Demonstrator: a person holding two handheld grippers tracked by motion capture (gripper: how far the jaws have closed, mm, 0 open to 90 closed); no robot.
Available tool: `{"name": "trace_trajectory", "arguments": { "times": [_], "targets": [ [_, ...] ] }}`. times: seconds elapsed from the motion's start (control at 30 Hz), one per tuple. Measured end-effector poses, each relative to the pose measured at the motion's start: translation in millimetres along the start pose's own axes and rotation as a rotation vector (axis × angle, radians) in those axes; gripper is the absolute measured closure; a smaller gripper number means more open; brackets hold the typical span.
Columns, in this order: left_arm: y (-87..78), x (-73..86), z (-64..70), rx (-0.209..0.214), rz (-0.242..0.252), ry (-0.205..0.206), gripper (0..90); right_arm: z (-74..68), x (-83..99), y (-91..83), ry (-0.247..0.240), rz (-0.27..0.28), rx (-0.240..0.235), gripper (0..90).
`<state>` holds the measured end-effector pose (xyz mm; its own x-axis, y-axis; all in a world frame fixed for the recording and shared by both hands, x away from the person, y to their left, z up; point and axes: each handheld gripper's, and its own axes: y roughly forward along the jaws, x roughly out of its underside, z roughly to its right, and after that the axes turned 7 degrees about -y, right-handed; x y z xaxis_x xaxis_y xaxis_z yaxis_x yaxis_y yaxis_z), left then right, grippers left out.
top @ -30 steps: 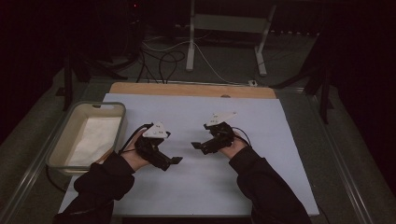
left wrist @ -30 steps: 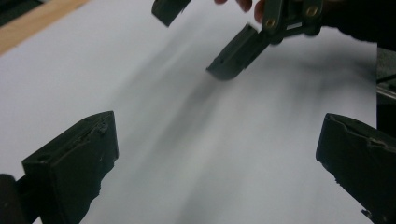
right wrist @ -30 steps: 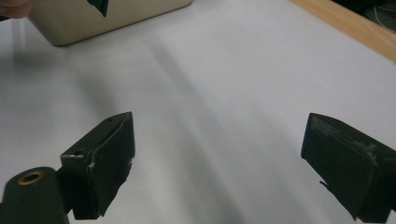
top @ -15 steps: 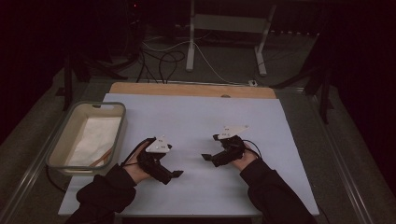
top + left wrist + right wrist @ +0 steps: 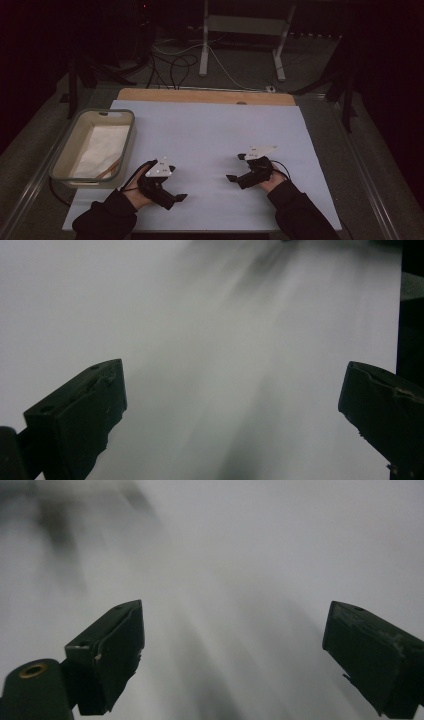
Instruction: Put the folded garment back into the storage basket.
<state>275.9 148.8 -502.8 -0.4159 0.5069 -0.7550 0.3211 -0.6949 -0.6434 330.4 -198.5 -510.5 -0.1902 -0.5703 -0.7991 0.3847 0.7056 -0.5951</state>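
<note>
1. High view: the left claw (image 5: 175,198) lies low over the near part of the white surface (image 5: 210,135), held in the person's left hand (image 5: 135,192). Its tips point toward the middle of the surface.
2. High view: the right claw (image 5: 235,167) sits well apart from it on the near right, in the right hand (image 5: 272,182), tips pointing left. The two face each other across bare sheet; judged from this, both are parked at rest with no grasp under way.
3. High view: the thing nearest the claws is a tub (image 5: 65,167) at the left edge of the surface, just beside the left hand. It holds a pale cloth or paper (image 5: 102,150), and a thin stick-like item (image 5: 107,171) leans in its near corner; what that item is cannot be told.
4. High view: the tub stands off to the side, probably to keep the working area free.
5. Left gripper view: the jaws stand wide apart, nothing between them, blurred white sheet beyond.
6. Right gripper view: the jaws also stand wide and empty over blurred white sheet. The spread suits a ready posture.
</note>
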Motion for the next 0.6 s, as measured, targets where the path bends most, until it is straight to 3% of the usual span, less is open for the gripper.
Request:
{"name": "trace_trajectory", "arguments": {
  "times": [0.4,0.6],
  "targets": [
    [-7.0,28.7,0.2,-0.032,0.006,-0.018,0.5,-7.0,25.3,-19.4,-0.011,-0.009,0.041,9.7],
    [-13.4,39.5,0.2,-0.051,0.003,-0.017,0.5,-8.2,35.2,-29.5,0.01,-0.01,0.057,9.7]
  ]
}}
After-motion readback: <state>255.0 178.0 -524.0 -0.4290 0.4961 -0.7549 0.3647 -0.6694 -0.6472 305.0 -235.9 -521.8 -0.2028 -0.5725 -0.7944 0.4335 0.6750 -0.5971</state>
